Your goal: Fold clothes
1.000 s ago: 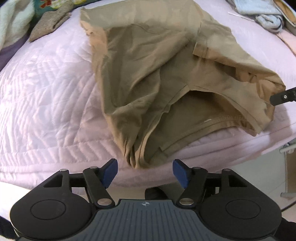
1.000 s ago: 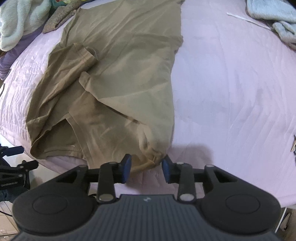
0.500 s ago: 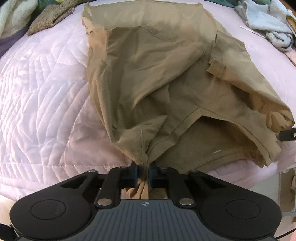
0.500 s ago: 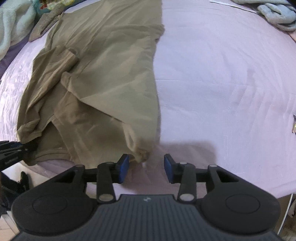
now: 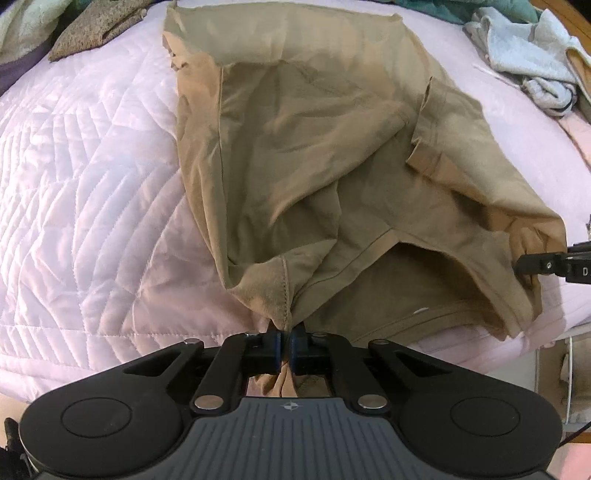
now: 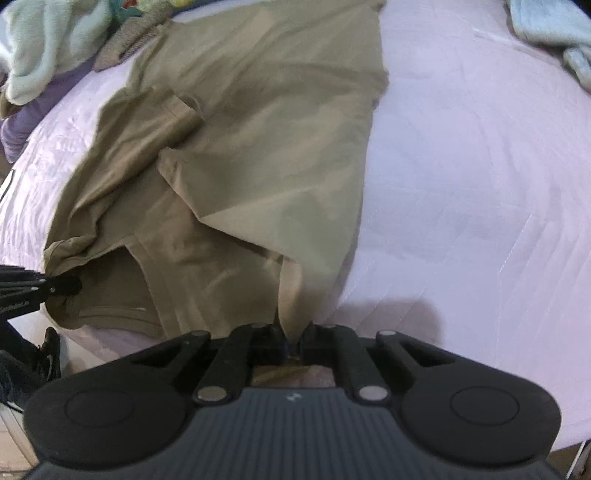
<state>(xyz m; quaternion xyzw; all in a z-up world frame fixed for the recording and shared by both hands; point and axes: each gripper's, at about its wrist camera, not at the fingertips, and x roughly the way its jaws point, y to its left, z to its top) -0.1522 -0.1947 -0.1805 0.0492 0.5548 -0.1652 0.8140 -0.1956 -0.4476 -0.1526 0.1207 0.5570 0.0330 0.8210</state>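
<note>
A tan T-shirt (image 5: 314,155) lies rumpled on a pink quilted bed (image 5: 81,192), collar end toward me. My left gripper (image 5: 285,345) is shut on a bunched shoulder corner of the shirt at the bed's near edge. In the right wrist view the same tan T-shirt (image 6: 258,129) stretches away up the bed, and my right gripper (image 6: 293,341) is shut on its other near corner, cloth pinched between the pads. The right gripper (image 5: 546,264) also shows at the right edge of the left wrist view. The left gripper (image 6: 44,290) shows at the left edge of the right wrist view.
Other clothes lie at the far end of the bed: pale blue-grey garments (image 5: 532,51) at the right, a brown knit piece (image 5: 92,29) and a mint fleece (image 6: 48,40) at the left. The pink quilt (image 6: 480,184) spreads bare to the shirt's right. A dark shoe (image 6: 50,350) stands on the floor.
Both grippers went from open to shut on the shirt's near corners, the left first, the right in the last half second. The left gripper moved in toward the shirt.
</note>
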